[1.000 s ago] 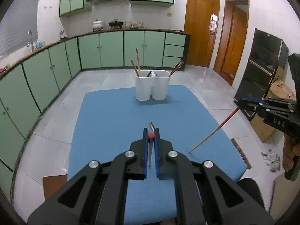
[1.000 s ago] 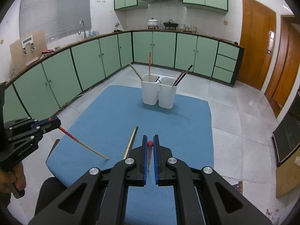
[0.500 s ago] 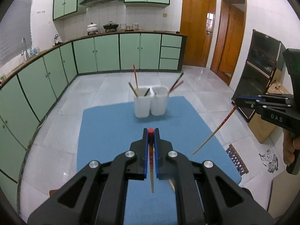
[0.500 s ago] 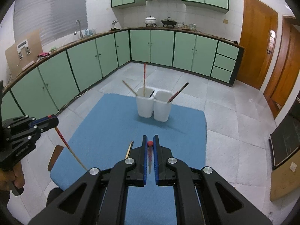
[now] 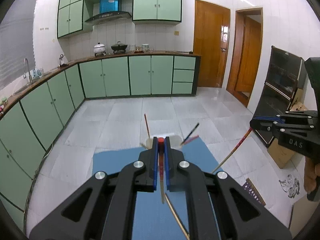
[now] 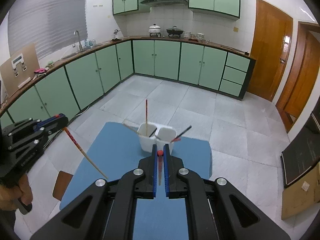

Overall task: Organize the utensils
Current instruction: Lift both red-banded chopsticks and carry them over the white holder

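My left gripper [image 5: 160,140] is shut on a red-topped chopstick [image 5: 161,172] that hangs down between the blue pads, held high over the blue mat [image 5: 112,160]. My right gripper [image 6: 159,152] is shut on a matching red-topped chopstick [image 6: 159,167]. Each gripper shows in the other view with its stick: the right one [image 5: 258,122], the left one [image 6: 60,120]. Two joined white holders [image 6: 157,138] stand at the mat's far end with several chopsticks in them; in the left wrist view the holders [image 5: 176,139] are mostly hidden behind my fingers. A loose chopstick [image 5: 176,216] lies on the mat.
Green cabinets [image 6: 156,60] line the far wall and the left side. A black oven cabinet [image 5: 280,92] and a cardboard box [image 5: 280,156] stand on the right. A brown board [image 6: 62,184] lies at the mat's left edge. Grey tiled floor surrounds the mat.
Both grippers have risen and tilted up with their chopsticks; the holders have dropped lower in both views, and the mat fills less of them.
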Action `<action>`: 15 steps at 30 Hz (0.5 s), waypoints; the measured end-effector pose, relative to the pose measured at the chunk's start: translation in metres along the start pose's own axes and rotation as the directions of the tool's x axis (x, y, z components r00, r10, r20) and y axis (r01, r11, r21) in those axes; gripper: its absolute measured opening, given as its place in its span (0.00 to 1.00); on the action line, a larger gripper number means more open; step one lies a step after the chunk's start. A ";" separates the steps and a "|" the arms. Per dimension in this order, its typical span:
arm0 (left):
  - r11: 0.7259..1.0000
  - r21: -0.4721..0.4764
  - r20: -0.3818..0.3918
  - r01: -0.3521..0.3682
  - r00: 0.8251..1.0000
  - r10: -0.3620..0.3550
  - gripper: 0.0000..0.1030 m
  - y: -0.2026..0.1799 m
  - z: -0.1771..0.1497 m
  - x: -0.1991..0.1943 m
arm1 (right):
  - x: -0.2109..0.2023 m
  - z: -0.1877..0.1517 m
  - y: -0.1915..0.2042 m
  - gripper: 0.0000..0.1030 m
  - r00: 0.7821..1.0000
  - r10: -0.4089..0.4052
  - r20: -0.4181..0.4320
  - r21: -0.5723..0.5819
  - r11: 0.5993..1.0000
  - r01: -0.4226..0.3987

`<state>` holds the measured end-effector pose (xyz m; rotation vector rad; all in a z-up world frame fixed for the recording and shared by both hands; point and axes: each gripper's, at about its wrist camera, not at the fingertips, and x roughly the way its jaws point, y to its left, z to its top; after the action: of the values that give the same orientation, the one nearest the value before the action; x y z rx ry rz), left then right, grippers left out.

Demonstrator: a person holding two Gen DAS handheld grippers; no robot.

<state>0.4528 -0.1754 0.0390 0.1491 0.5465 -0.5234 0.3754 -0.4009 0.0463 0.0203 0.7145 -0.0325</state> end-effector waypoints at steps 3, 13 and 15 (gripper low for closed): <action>1.000 0.003 0.008 -0.009 1.000 0.009 0.05 -0.005 0.021 0.013 | 0.002 0.021 -0.001 0.06 1.000 0.003 0.015 0.016 1.000 -0.003; 0.997 -0.014 0.057 -0.072 0.996 0.072 0.05 -0.006 0.077 0.072 | 0.039 0.067 -0.013 0.06 0.999 -0.010 0.047 0.075 0.997 0.007; 0.996 -0.010 0.068 -0.093 0.993 0.093 0.05 -0.004 0.086 0.087 | 0.053 0.074 -0.017 0.06 0.998 -0.022 0.058 0.082 0.997 0.018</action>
<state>0.5533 -0.2404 0.0658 0.1490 0.4724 -0.4346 0.4633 -0.4214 0.0671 0.0895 0.6542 -0.0808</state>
